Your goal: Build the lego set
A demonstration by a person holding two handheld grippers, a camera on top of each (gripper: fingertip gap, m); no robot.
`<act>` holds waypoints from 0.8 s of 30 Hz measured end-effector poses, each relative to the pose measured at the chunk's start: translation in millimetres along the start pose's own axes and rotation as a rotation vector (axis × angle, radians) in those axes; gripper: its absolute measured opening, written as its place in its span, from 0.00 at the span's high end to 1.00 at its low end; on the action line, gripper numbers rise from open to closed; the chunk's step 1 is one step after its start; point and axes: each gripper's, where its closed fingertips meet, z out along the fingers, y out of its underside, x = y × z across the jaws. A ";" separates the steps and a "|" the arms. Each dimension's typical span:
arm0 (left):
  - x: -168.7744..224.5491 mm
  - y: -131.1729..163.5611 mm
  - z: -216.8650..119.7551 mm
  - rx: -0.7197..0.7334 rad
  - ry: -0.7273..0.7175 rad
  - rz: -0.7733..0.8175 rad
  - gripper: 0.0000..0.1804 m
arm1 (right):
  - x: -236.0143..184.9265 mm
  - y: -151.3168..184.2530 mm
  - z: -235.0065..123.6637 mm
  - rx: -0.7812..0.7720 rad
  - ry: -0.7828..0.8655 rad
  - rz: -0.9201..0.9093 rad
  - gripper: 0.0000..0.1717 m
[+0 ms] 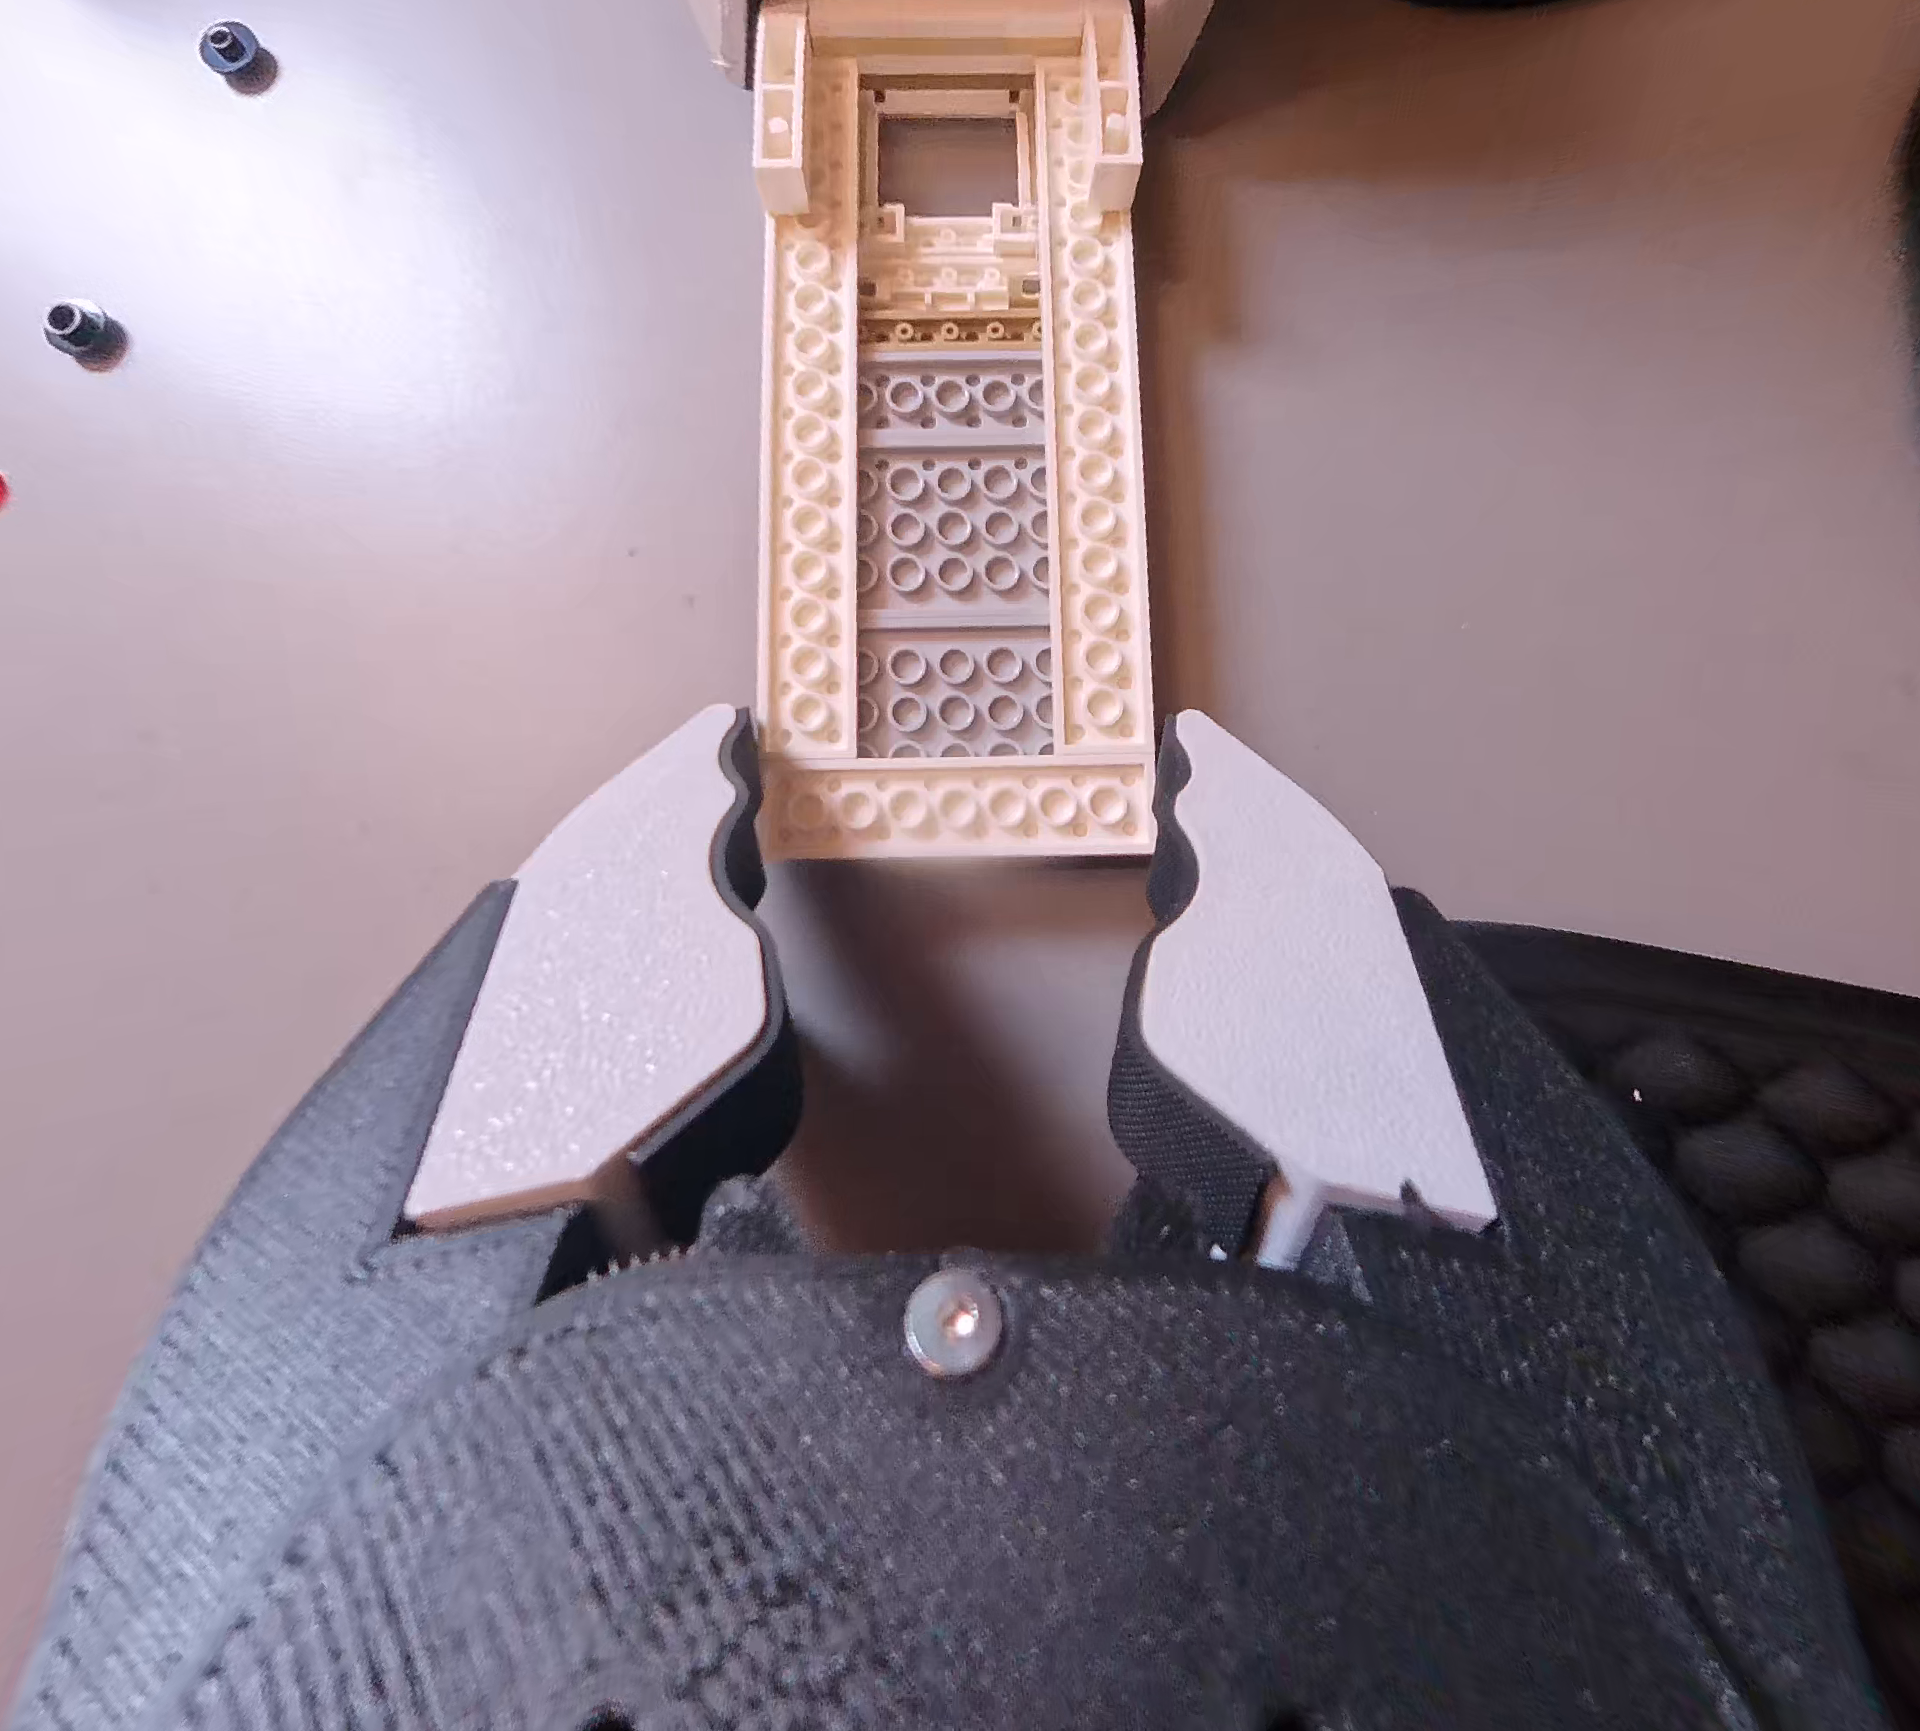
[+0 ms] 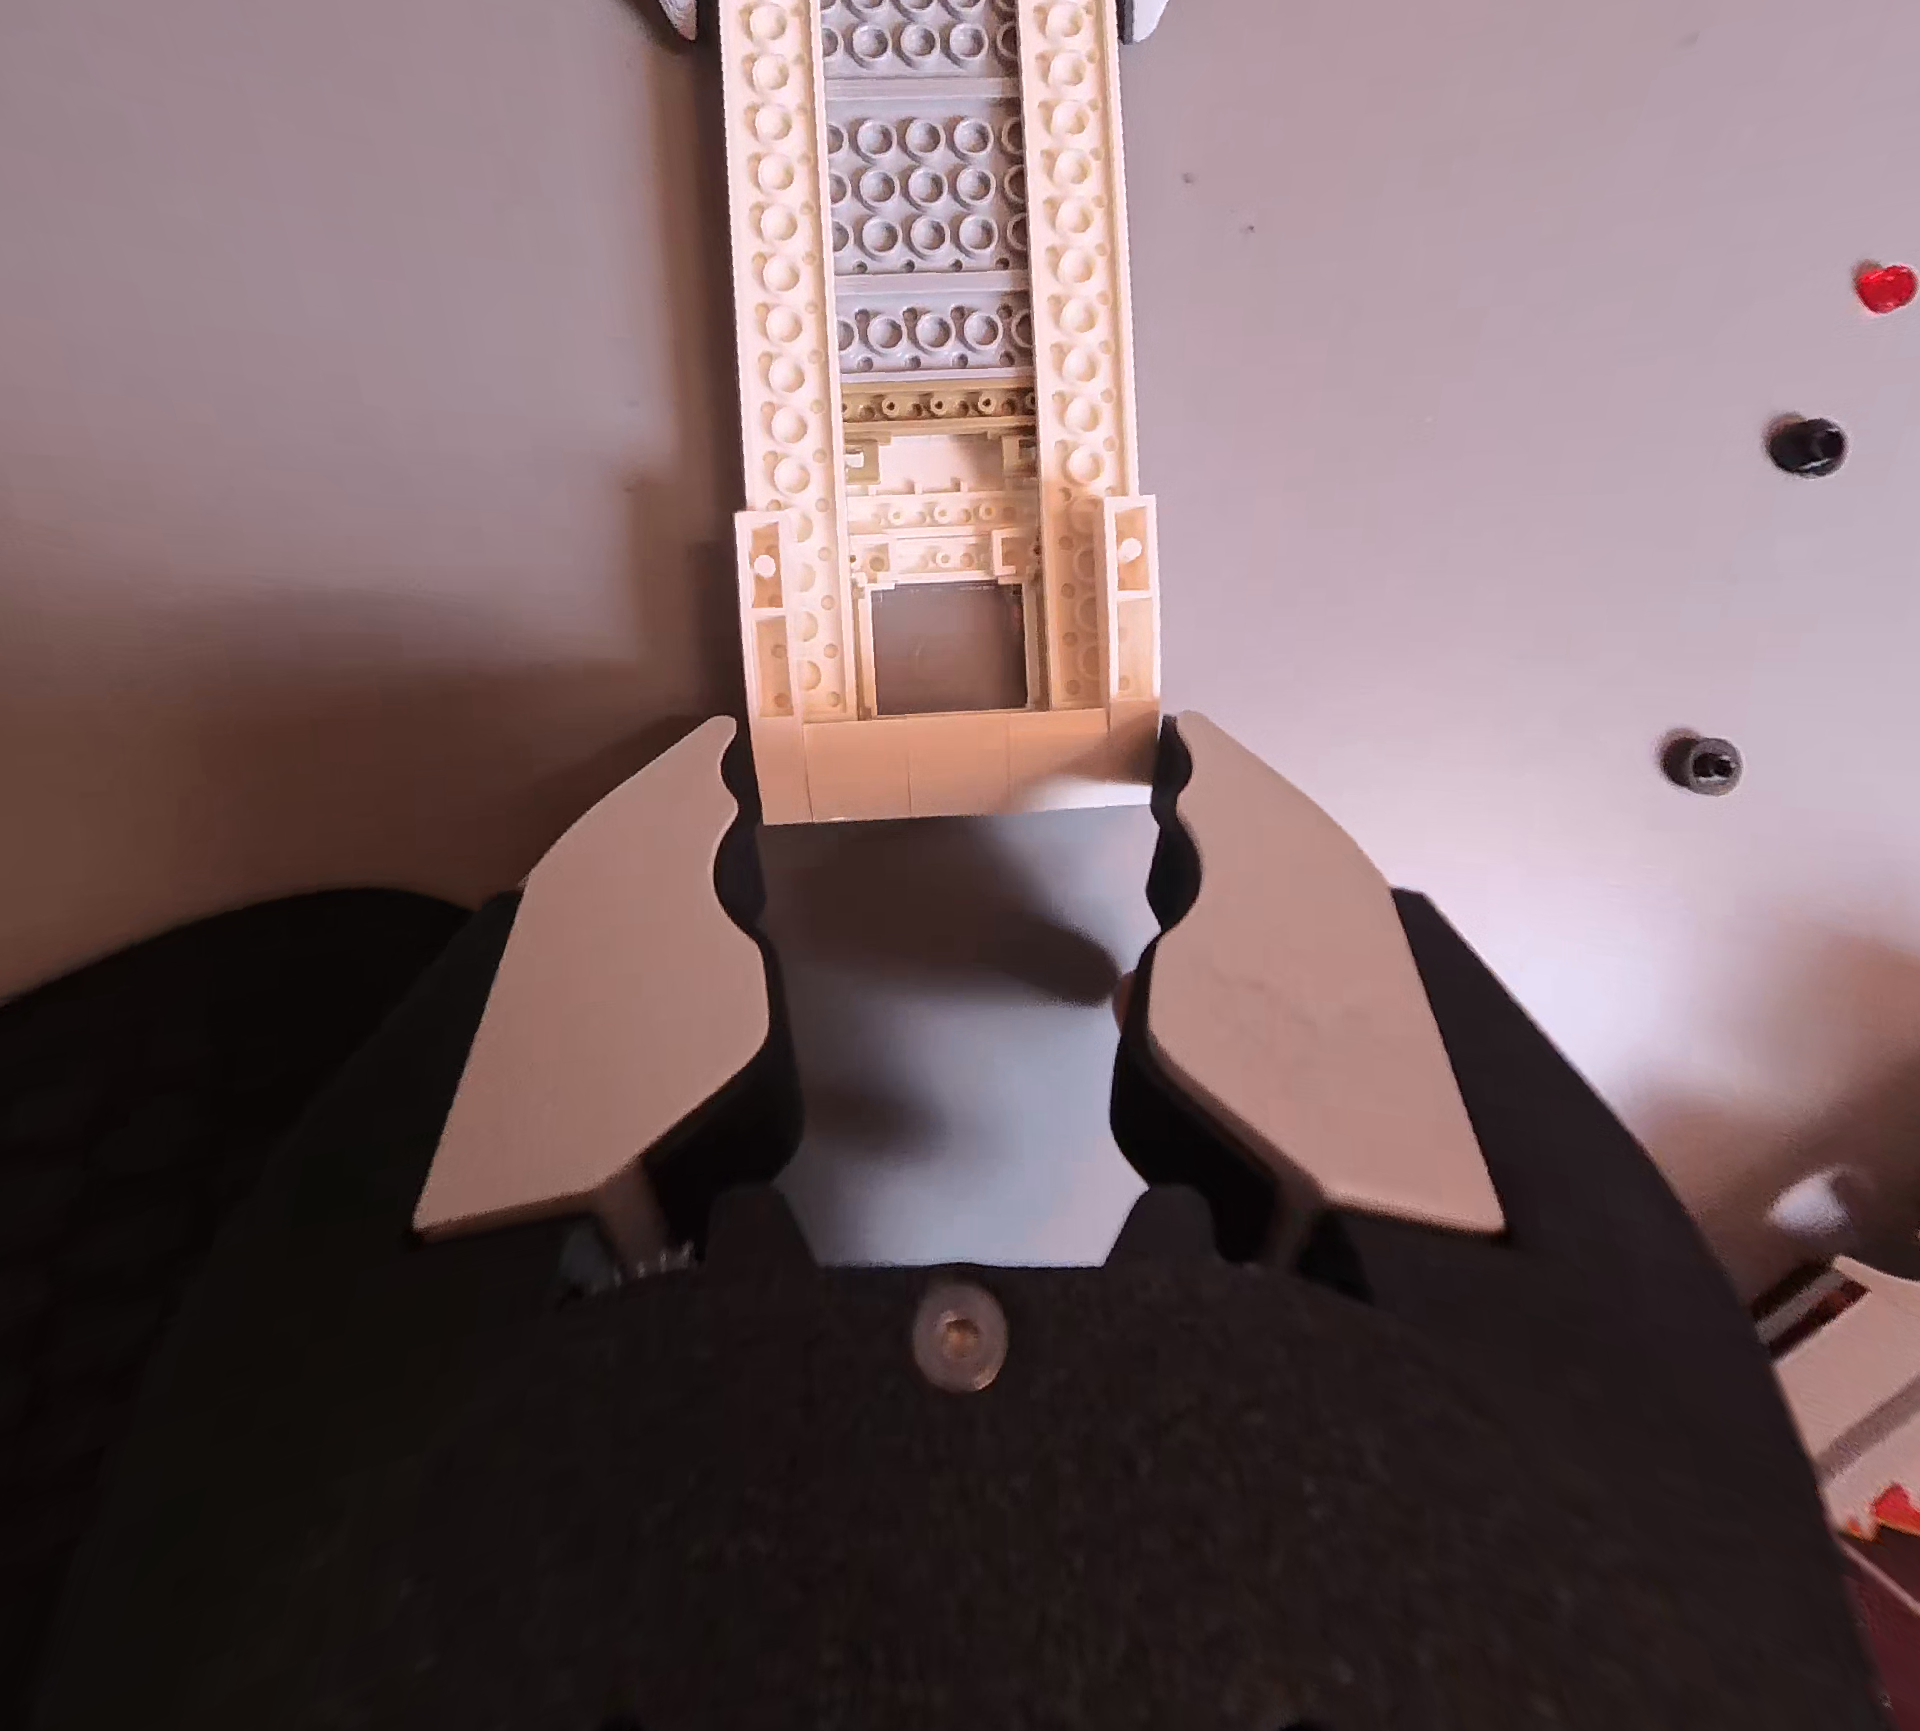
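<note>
where it is: the cream and grey brick build (image 1: 956,538) lies lengthwise between the two claws, underside up, over the pale table (image 1: 416,642); a shadow under its near end makes it look a little clear of the surface, though i cannot be sure.
left claw: the left gripper (image 1: 956,808) stands wide, its dark pads (image 1: 743,798) set against the two sides of the end with the row of round sockets; it appears to have hold of that end.
right claw: the right gripper (image 2: 951,788) is just as wide, its pads (image 2: 1169,788) against the sides of the smooth-fronted end with the square opening; it too seems to grip.
step, as i judge it: a two-ended hold on one long piece, each claw pinching across its width at an end.
what that hold calls for: i judge the build long and thin enough to flex or part at a seam, so both ends need to stay level and in line, with even squeeze.
count of builds: one.
count of claws: two, facing each other.
count of small black pieces: two, a small black piece (image 2: 1808,443) and a second black piece (image 2: 1701,762), well apart from the build, loose on the table.
count of red pieces: one red heart-shaped piece (image 2: 1886,287), beyond the black ones.
other: a printed sheet (image 2: 1849,1369) at the table's edge.
</note>
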 end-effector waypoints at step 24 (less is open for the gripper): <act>-6.3 -75.5 -8.3 0.152 -0.457 0.415 0.92 | -17.5 -74.4 -77.5 0.651 0.086 0.114 0.58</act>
